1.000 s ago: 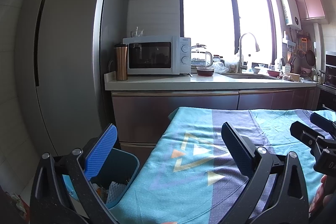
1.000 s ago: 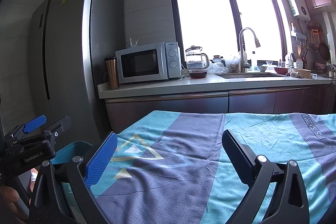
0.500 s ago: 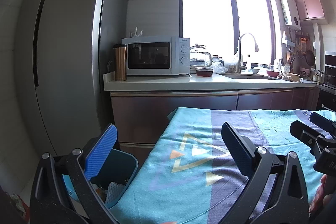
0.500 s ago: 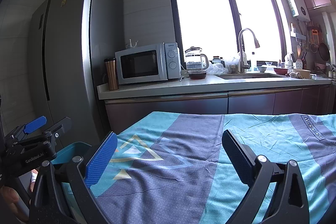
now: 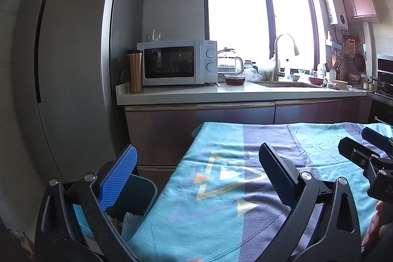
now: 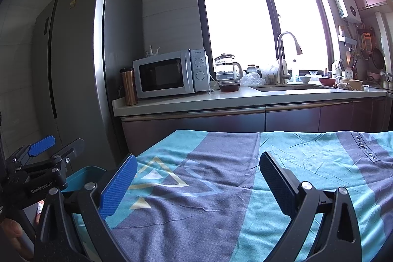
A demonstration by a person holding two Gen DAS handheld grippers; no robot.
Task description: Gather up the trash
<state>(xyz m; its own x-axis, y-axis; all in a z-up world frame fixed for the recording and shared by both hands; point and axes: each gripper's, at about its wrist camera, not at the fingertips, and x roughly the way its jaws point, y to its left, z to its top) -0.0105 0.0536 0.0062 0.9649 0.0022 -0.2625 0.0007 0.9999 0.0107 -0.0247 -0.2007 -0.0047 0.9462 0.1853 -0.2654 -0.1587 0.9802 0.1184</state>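
- Step in hand: judged to be late in the collection or a pause between pickups. No loose trash showed on the cloth-covered tabletop [image 6: 221, 200] in either wrist view.
- Left gripper [image 5: 196, 178]: released, jaws spread wide, nothing between the blue pads. It hung over the left edge of the tabletop, partly above the bin.
- Right gripper [image 6: 196, 178]: released likewise, jaws wide and empty, held above the middle of the cloth.
- Trash bin [image 5: 137, 193]: teal, standing on the floor just beside the tabletop's left edge, below the left gripper. Its blue rim also showed in the right wrist view.
- Trash [image 5: 130, 225]: a pale ridged piece and some small scraps lay inside the bin; what they were could not be told.
- Next move, as a judgement: look for any remaining piece outside these views; if one turns up, close a gripper on it and carry it over the bin's open mouth before letting go.
- Refrigerator [image 5: 68, 65]: tall, grey, well behind the bin, clear of the work.
- Kitchen counter [image 5: 221, 92]: beyond the tabletop, apart from it.
- Microwave [image 5: 176, 63]: on the counter, with a copper tumbler [image 5: 134, 70] just beside it to the left.
- Glass kettle [image 6: 227, 68] and dark lidded bowl [image 6: 229, 85]: right of the microwave.
- Sink faucet [image 6: 286, 58]: before the bright window; dishes stood further right.
- Obstruction: none seen between either gripper and the bin. The two grippers sat near each other, so crossing paths looked the likeliest snag.
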